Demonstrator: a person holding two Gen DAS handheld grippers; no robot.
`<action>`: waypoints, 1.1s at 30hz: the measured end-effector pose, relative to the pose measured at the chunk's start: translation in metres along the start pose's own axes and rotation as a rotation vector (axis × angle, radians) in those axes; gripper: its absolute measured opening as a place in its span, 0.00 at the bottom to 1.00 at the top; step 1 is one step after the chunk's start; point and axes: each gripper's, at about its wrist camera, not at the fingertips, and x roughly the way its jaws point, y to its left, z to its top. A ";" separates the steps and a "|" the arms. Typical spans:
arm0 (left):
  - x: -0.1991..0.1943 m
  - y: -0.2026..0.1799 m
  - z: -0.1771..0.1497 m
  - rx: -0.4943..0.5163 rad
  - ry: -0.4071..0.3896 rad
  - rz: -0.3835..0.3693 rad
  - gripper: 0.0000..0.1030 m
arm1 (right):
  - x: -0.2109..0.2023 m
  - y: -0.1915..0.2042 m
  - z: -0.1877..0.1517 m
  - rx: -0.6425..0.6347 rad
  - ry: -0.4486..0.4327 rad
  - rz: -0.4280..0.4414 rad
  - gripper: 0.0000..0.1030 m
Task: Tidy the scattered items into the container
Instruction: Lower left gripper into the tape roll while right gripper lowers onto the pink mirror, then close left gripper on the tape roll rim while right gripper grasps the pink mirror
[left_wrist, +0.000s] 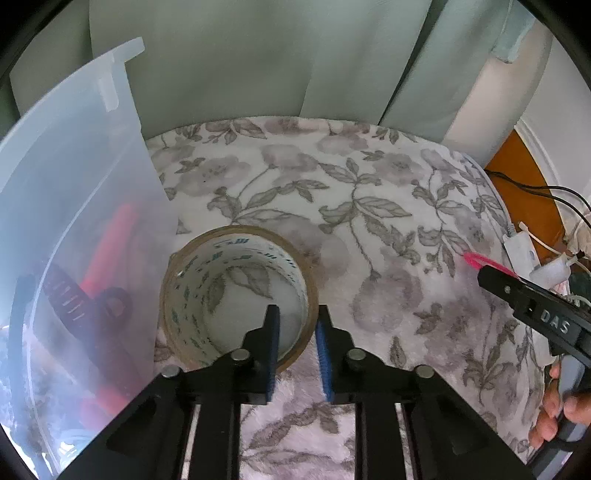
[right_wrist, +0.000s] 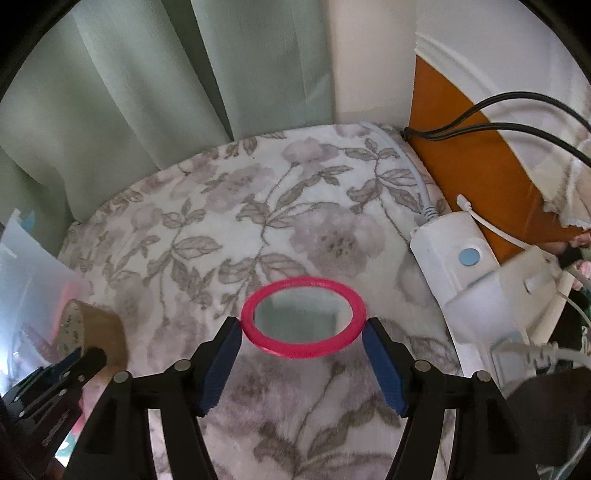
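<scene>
Grippers (left_wrist: 297, 321) (right_wrist: 303, 330) over floral blanket (left_wrist: 369, 221)

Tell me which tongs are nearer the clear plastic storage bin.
Left. The left tongs clamp the brown packing tape roll's wall right beside the clear plastic storage bin; the right tongs hold the pink-rimmed round mirror farther away.

Brown tape roll (left_wrist: 236, 295), pink-rimmed mirror (right_wrist: 303, 319), grey floral blanket (left_wrist: 369, 206), translucent container (left_wrist: 74, 221) w/ red items.

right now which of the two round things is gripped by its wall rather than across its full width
The brown packing tape roll: the left hand-held gripper pinches one wall, one finger inside. The pink-rimmed round mirror is spanned rim to rim.
</scene>
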 end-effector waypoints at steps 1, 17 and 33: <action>-0.001 -0.001 -0.001 0.000 0.000 -0.002 0.14 | -0.001 -0.001 -0.002 -0.001 0.000 0.005 0.69; -0.029 -0.009 -0.017 -0.012 -0.011 -0.054 0.08 | -0.024 -0.003 -0.030 0.013 0.009 0.085 0.38; -0.035 -0.007 -0.025 -0.005 0.002 -0.065 0.08 | -0.008 -0.035 -0.035 0.187 0.040 0.205 0.32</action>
